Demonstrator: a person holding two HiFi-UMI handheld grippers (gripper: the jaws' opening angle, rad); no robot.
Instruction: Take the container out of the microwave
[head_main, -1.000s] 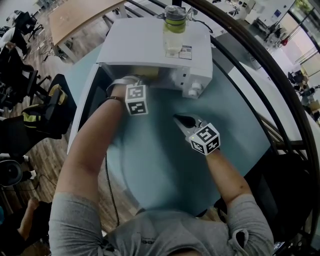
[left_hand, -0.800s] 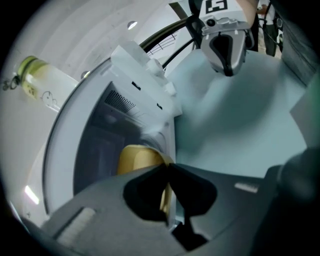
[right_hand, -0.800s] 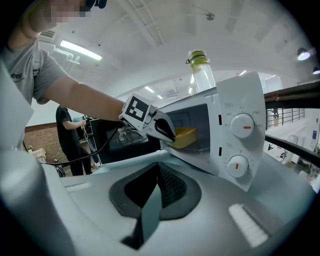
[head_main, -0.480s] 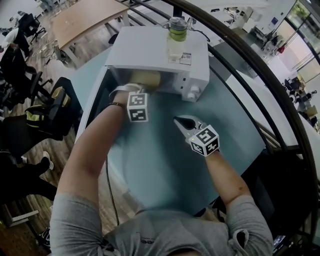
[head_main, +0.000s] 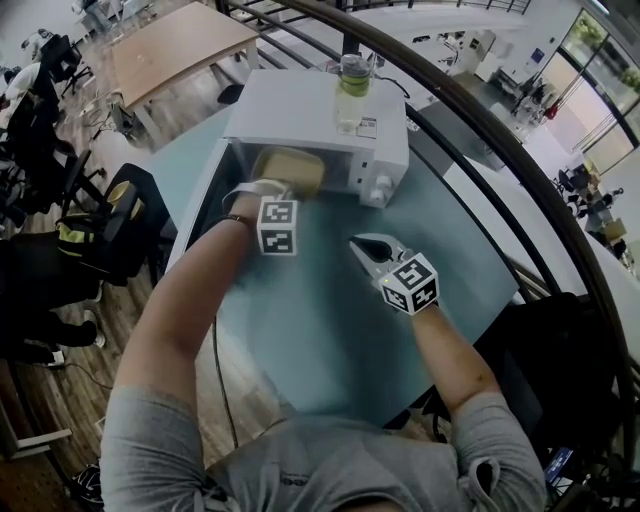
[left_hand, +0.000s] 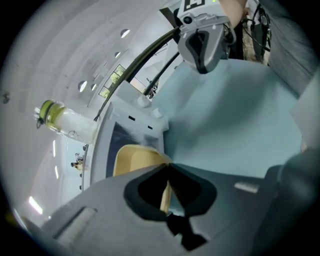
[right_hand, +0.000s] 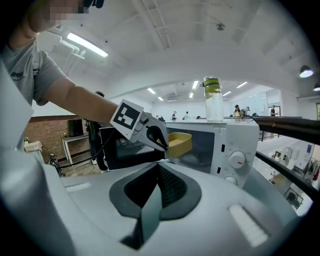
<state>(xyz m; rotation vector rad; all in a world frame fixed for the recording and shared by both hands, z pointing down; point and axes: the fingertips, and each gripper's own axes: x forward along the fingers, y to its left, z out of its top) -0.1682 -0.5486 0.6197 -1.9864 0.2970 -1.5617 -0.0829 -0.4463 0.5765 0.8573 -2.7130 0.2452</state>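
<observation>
Pale teal tabletop (head_main: 330, 330) fills the middle of an open office, with a dark curved railing (head_main: 480, 110) behind and black chairs (head_main: 120, 220) to the left. At its far edge stands a white microwave (head_main: 300, 105), its door (right_hand: 117, 150) swung wide to the left and a green-capped bottle (head_main: 351, 90) upright on its top. The left hand-held gripper (left_hand: 168, 172) is clamped on the rim of the yellow container (head_main: 290, 170), which sits at the mouth of the cavity, partly past the front edge. The right hand-held gripper (head_main: 368, 250) hangs over bare tabletop just right of the left one, jaws together on nothing, below the microwave's knobs (head_main: 380, 185).
</observation>
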